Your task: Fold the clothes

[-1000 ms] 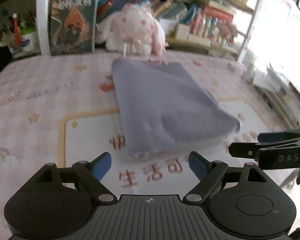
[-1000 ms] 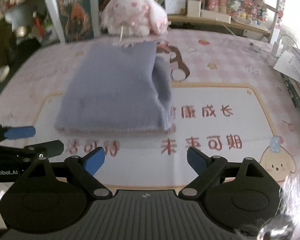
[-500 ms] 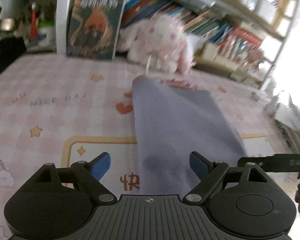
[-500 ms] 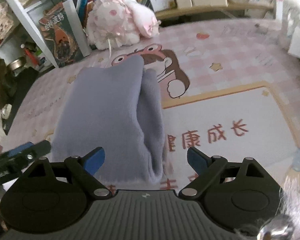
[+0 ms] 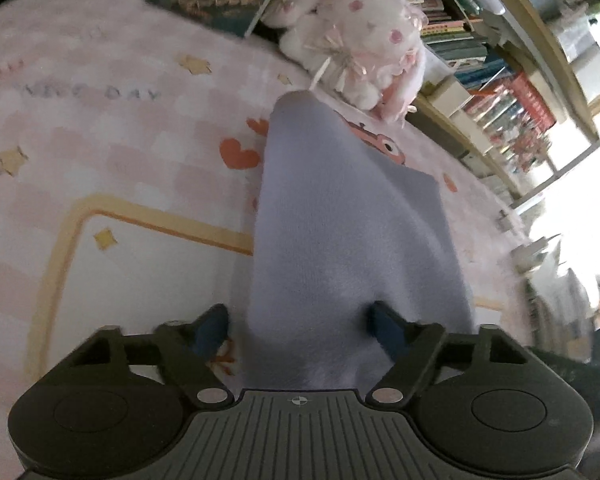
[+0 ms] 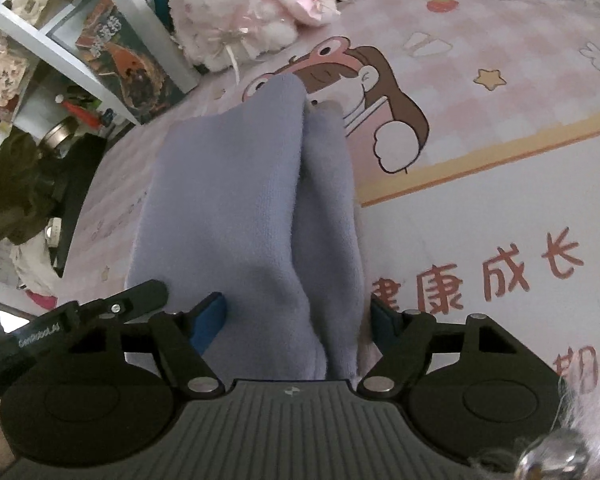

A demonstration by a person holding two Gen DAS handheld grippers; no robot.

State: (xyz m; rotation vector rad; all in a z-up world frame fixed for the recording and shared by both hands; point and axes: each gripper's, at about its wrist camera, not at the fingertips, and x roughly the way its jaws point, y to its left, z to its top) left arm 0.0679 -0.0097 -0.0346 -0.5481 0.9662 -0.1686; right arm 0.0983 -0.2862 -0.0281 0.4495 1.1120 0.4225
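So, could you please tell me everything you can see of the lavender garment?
The lavender garment is soft, fuzzy knit or fleece, plain, without visible print. It is folded into a thick bundle with a rolled layer along one side, lying on the pink cartoon mat. Its near edge sits between the open jaws of both the left gripper and right gripper. Its far corner points toward the plush bunny.

one garment [image 5: 352, 240], one plush rabbit [image 5: 356, 40]

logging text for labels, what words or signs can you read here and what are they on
"DAY", after a blurred word: pink play mat, left wrist view.
"康成长": large red characters on the mat's white panel, right wrist view; neighbouring characters are cut off.
"GenRobot.AI": side of the left gripper, seen from the right wrist.
Book cover title and book spines: too blurred.
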